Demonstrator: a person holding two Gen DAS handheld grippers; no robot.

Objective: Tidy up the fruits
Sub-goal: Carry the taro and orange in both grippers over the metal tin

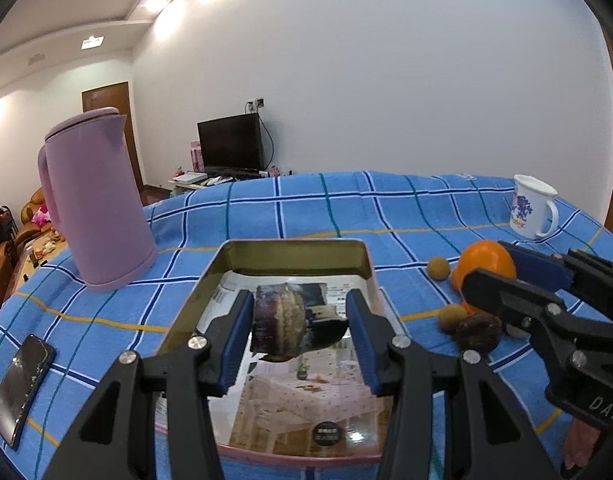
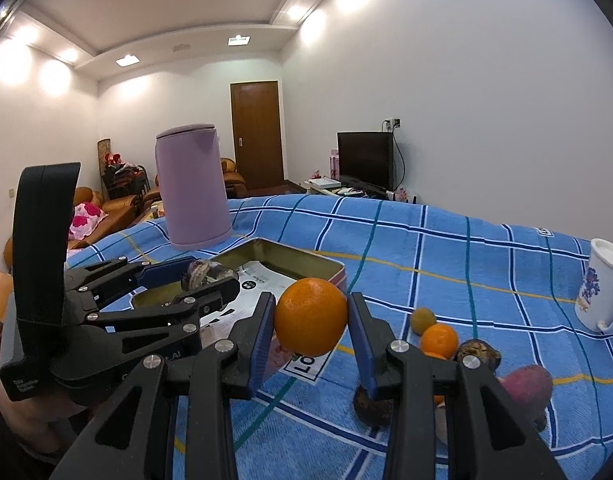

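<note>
The orange [image 2: 311,316] is above the cloth [image 2: 446,264], beside the tin [image 2: 334,270], grasped at its widest part by the right gripper [image 2: 311,320]; it looks firm, smooth, fairly light. The left gripper [image 1: 300,330] is over the tin and seems to pinch a dark halved fruit [image 1: 284,320], but contact is unclear. Fruits [image 2: 438,338] behind the fingers are partly hidden

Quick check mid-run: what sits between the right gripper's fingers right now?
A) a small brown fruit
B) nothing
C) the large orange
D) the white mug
C: in the right wrist view the large orange sits between the blue pads of the right gripper, lifted off the blue checked cloth.
</note>
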